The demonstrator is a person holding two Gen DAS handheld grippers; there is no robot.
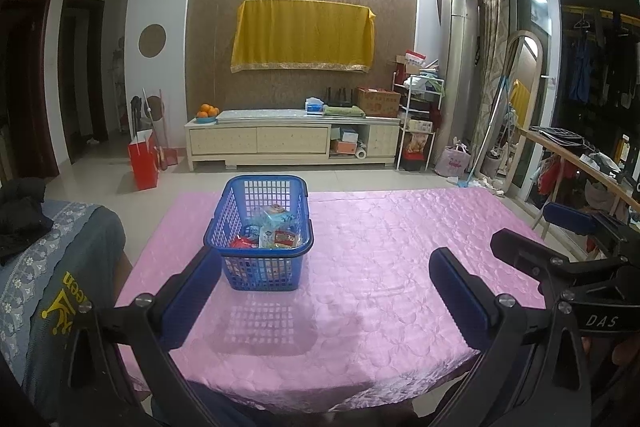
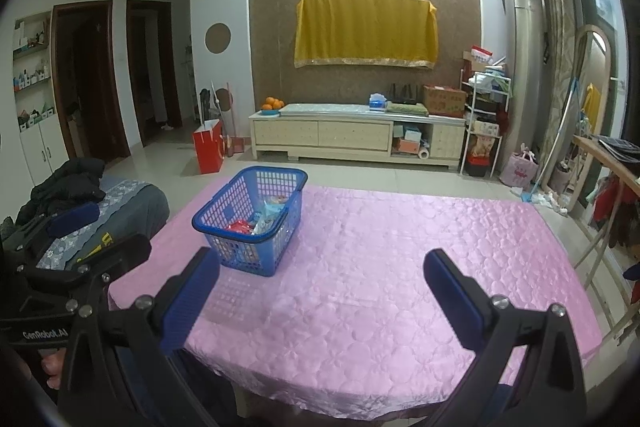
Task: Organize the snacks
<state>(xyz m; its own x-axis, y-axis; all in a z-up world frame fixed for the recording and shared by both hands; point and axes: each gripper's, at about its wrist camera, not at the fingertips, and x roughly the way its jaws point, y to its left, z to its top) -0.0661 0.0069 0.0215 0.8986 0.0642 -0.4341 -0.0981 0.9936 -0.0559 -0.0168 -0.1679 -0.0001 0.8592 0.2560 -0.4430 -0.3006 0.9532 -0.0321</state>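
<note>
A blue plastic basket [image 1: 240, 223] stands on the pink tablecloth [image 1: 380, 267], left of centre, and shows in the right wrist view [image 2: 240, 207] too. Several snack packets [image 1: 276, 227] lie inside it, red and light blue ones [image 2: 256, 221]. My left gripper [image 1: 324, 291] is open and empty, held above the table's near edge, its left finger close to the basket's near left corner. My right gripper [image 2: 320, 291] is open and empty, to the right of the basket and nearer to me. The right gripper also shows at the right edge of the left wrist view [image 1: 560, 239].
The pink cloth covers the whole table [image 2: 400, 287]. A chair with grey patterned fabric and black clothing [image 1: 48, 259] stands at the left. A wooden rack [image 1: 580, 163] with clutter runs along the right. A TV cabinet [image 1: 292, 139] and a red bag [image 1: 144, 159] stand beyond.
</note>
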